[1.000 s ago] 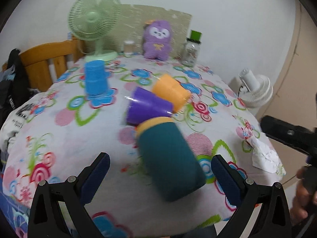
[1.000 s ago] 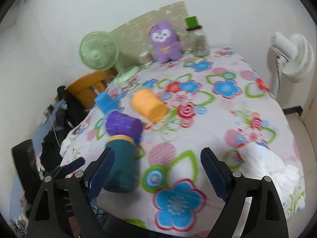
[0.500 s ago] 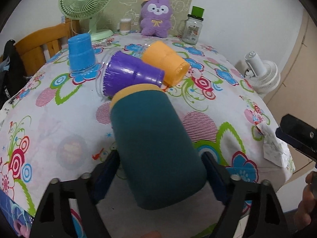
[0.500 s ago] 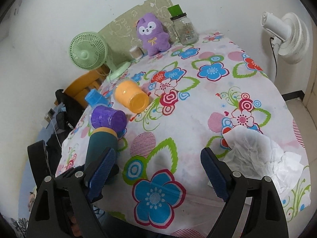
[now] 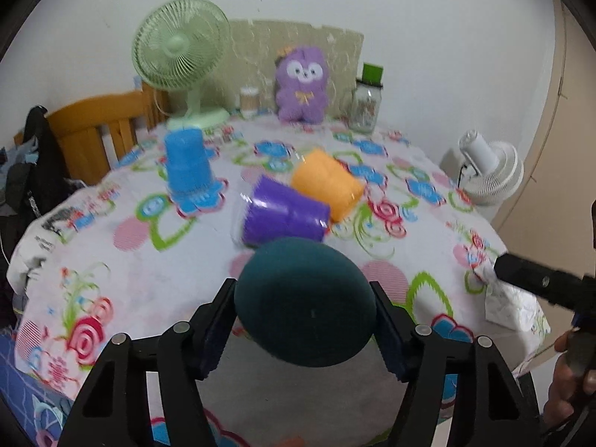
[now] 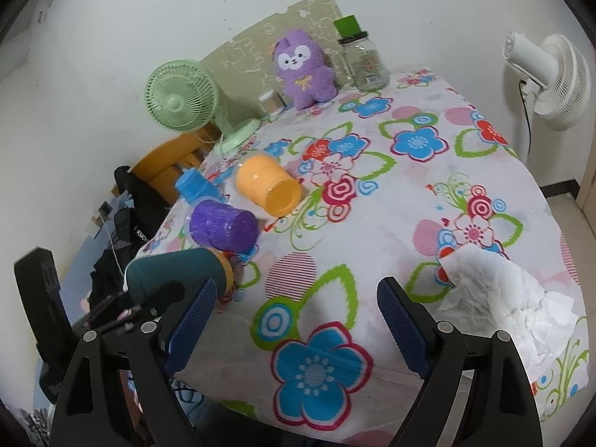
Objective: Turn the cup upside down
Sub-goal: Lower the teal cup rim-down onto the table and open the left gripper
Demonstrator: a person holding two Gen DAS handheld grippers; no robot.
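My left gripper (image 5: pixel 303 307) is shut on the teal cup (image 5: pixel 304 302), its round base toward the camera, held just above the table's near edge. In the right wrist view the teal cup (image 6: pixel 175 273) lies sideways in the air, its yellow rim facing the purple cup (image 6: pixel 223 226). The purple cup (image 5: pixel 285 214) and the orange cup (image 5: pixel 327 182) lie on their sides mid-table. The blue cup (image 5: pixel 186 160) stands upside down at the left. My right gripper (image 6: pixel 296 322) is open and empty over the near right of the table.
The floral tablecloth (image 6: pixel 391 201) covers the table. A green fan (image 5: pixel 182 56), a purple plush toy (image 5: pixel 301 85) and a glass jar (image 5: pixel 367 106) stand at the back. A crumpled tissue (image 6: pixel 495 290) lies at the right edge. A wooden chair (image 5: pixel 100 126) stands left.
My left gripper closed on the teal cup, lifted it off the cloth and tipped it so its base faces the camera. The right gripper drifted slightly and stays open.
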